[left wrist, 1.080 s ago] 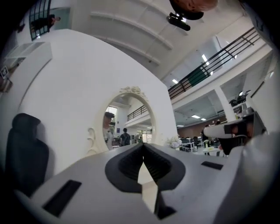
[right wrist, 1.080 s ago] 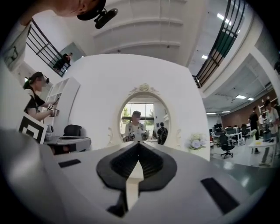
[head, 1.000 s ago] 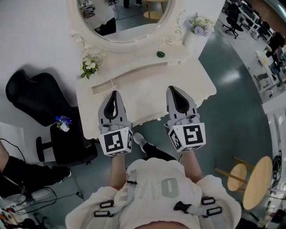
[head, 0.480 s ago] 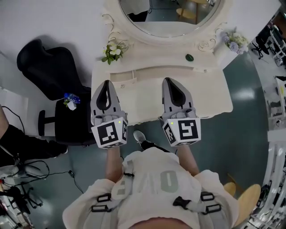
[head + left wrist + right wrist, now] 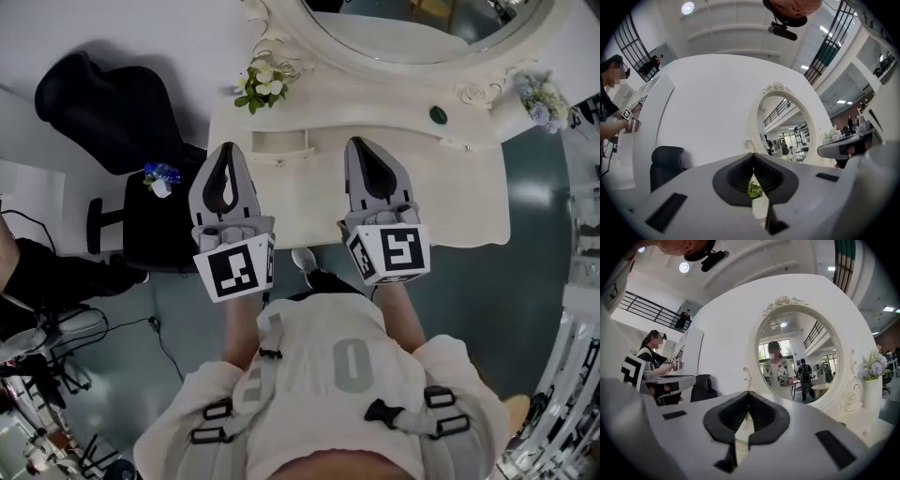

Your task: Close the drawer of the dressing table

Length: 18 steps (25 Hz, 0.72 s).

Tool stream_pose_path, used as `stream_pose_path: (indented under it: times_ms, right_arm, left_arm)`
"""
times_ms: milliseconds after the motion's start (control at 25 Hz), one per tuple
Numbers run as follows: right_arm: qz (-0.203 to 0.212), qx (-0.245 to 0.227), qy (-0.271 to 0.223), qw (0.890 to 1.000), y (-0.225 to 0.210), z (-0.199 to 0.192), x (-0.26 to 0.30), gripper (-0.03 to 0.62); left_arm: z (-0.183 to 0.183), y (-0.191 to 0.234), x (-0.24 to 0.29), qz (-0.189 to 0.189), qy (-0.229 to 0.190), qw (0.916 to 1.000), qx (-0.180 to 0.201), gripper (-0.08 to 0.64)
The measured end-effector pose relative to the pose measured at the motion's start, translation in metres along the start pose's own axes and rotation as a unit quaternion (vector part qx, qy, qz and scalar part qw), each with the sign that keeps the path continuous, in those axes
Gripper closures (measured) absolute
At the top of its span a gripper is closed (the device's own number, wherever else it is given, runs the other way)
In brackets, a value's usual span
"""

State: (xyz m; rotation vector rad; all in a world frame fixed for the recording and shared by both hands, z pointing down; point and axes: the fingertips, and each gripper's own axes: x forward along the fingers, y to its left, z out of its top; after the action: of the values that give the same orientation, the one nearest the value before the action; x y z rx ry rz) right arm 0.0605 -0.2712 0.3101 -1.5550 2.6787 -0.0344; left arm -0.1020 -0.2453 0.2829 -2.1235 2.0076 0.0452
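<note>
Head view: both my forearms reach straight out from the torso. The left gripper (image 5: 227, 150) and right gripper (image 5: 360, 143) sit side by side but apart, noses aimed at the mirror (image 5: 412, 28), marker cubes back toward me. Both hang over the top of the dressing table (image 5: 450, 197); I can't read contact with it from above.

Left gripper view: jaws clenched tip to tip, nothing in them (only a sliver of green leaves shows through the slot below the tips). Right gripper view: same, pinched closed and empty.

I read the drawer (image 5: 281, 142) as the small open box jutting from the table's back ledge. It lies ahead of both tips and between them, nearer the left one, and neither touches it. The flowers (image 5: 262, 84) stand beyond the left tip.

The mirror is cut off by the top edge, and the drawer's inside is too small to make out. In both gripper views the tabletop is mostly blocked by the gripper bodies.
</note>
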Motion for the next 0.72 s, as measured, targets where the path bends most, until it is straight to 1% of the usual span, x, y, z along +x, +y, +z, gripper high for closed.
stream_pose_path:
  times_ms: [40,120,240,360,520,720]
  right_arm:
    - [0.009,0.001,0.001,1.0,0.004,-0.001,0.007,0.584]
    - [0.029,-0.001,0.005,1.0,0.015,-0.004,0.016,0.512]
    - [0.042,-0.003,0.018,0.999,0.031,-0.014,0.025,0.495]
    - [0.037,-0.001,0.033,0.999,0.044,-0.024,0.034,0.503]
    - [0.022,-0.005,0.04,0.999,0.064,-0.031,0.04,0.495]
    - [-0.004,-0.006,0.038,0.999,0.079,-0.034,0.04,0.497]
  left_arm:
    - [0.001,0.004,0.001,0.002,-0.001,1.0,-0.002,0.54]
    - [0.002,0.013,0.0,0.006,-0.004,1.0,-0.002,0.54]
    - [0.0,0.027,-0.006,0.015,-0.004,0.9999,-0.005,0.54]
    - [-0.002,0.046,-0.014,0.018,-0.005,0.9998,-0.01,0.54]
    - [-0.003,0.07,-0.02,0.006,-0.007,0.9999,-0.006,0.54]
    - [-0.002,0.09,-0.022,-0.012,-0.017,0.9996,-0.019,0.54]
